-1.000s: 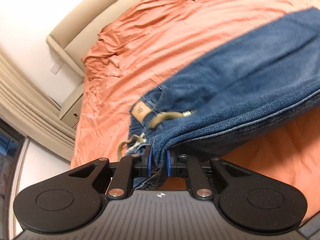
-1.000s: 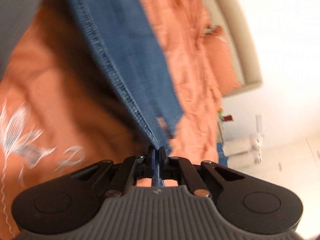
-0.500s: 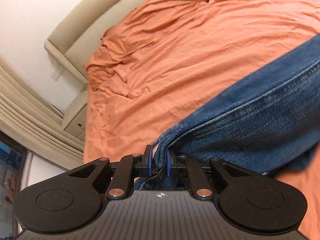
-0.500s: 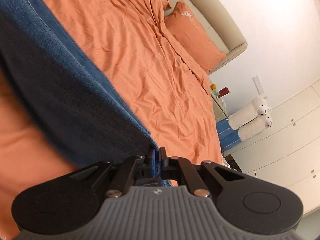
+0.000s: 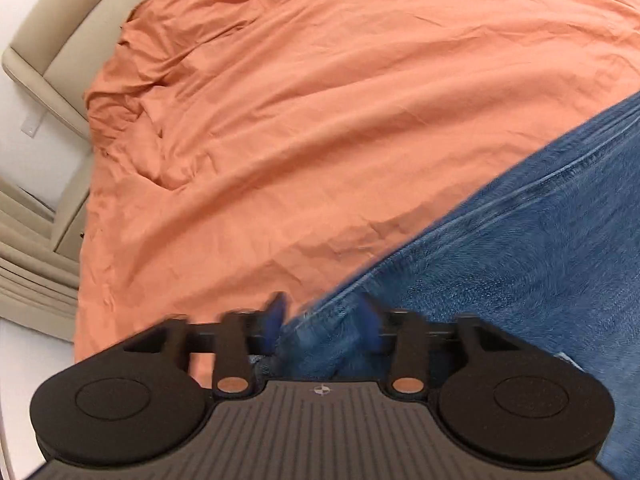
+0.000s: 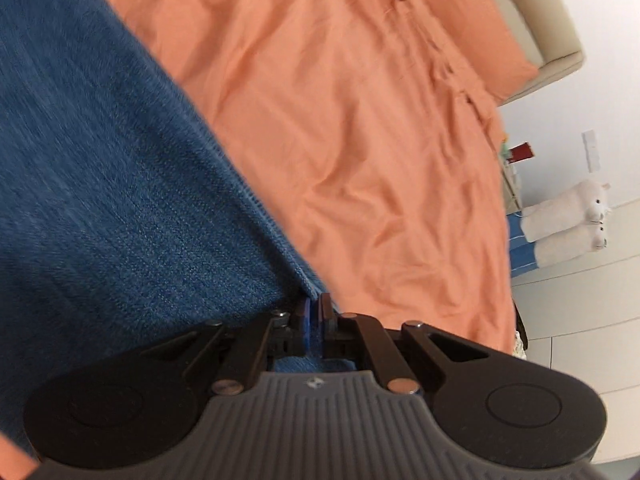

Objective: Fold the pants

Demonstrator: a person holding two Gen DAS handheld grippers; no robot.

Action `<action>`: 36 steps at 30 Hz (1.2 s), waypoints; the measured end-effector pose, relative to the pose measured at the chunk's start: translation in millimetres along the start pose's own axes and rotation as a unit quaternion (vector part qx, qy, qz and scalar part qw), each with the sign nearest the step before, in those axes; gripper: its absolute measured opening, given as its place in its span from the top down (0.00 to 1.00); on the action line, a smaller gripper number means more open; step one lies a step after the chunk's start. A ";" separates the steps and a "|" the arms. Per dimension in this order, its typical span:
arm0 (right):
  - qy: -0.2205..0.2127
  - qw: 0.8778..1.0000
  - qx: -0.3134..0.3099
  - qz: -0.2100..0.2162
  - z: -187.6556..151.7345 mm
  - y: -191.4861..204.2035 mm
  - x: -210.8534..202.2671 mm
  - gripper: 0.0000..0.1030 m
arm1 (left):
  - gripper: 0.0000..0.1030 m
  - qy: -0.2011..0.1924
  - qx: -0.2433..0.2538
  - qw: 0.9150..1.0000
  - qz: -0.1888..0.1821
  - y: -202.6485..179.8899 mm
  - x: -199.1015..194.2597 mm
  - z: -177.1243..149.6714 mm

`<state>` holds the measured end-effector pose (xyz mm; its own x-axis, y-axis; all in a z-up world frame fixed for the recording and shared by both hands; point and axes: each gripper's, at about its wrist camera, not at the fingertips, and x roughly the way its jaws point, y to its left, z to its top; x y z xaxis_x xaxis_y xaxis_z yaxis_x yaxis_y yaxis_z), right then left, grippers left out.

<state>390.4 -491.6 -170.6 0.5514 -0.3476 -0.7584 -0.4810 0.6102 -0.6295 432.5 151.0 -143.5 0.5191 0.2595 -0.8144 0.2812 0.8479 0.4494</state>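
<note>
The blue jeans [image 5: 520, 272] lie on the orange bed sheet [image 5: 320, 100], filling the lower right of the left wrist view. My left gripper [image 5: 322, 318] is open, its blue pads apart and motion-blurred, with the edge of the jeans lying loose between them. In the right wrist view the jeans [image 6: 100, 180] spread across the left side. My right gripper [image 6: 315, 316] is shut on the hem corner of the jeans, the pads pinching the stitched edge.
A beige headboard [image 5: 52, 40] and curtains [image 5: 28, 264] stand at the left of the bed. In the right wrist view an orange pillow [image 6: 488, 32], a bedside table [image 6: 512, 164] and two white plush toys [image 6: 568, 220] sit by the wall.
My left gripper has opened and let go of the jeans. The jeans have come down from hanging in the air to lying flat on the sheet. The right gripper stays shut on them.
</note>
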 end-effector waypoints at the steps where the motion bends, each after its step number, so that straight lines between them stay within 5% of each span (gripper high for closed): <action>1: 0.002 1.000 -0.002 0.003 1.1 1.6 4.2 1.00 | 0.26 -0.008 -0.002 1.000 -0.002 4.1 0.4 0.8; 8: 0.001 1.000 -0.010 -0.004 -2.2 4.0 8.2 1.00 | 0.26 -0.034 0.025 0.998 -0.043 24.5 -22.0 -7.4; 16: 0.001 1.000 -0.011 -0.025 -7.3 15.1 -2.0 1.00 | 0.26 -0.026 0.036 0.999 -0.017 28.6 -20.2 -42.8; 20: 0.010 0.999 -0.020 -0.032 -3.7 19.1 -2.3 1.00 | 0.35 -0.021 0.061 0.998 -0.002 24.1 -4.7 -37.7; 26: 0.023 0.998 -0.038 -0.037 -0.3 24.3 6.6 1.00 | 0.49 -0.016 0.020 0.999 -0.043 28.3 23.9 -24.3; 29: 0.027 0.998 -0.044 -0.039 0.3 27.4 10.9 1.00 | 0.83 -0.014 -0.009 0.997 -0.069 27.5 31.6 -21.7; 33: 0.026 0.997 -0.054 -0.046 -1.6 30.1 10.7 1.00 | 0.93 -0.043 0.012 0.998 -0.045 15.5 16.5 -31.2; 36: 0.011 0.997 -0.053 -0.060 -7.0 28.1 0.6 1.00 | 0.96 -0.080 -0.043 0.995 -0.040 30.0 -9.1 -41.5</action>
<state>372.5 -479.7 -189.9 0.5943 -0.4306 -0.6793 -0.4828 0.4845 -0.7295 402.7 193.2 -137.8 0.6215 0.1184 -0.7745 0.2606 0.9010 0.3469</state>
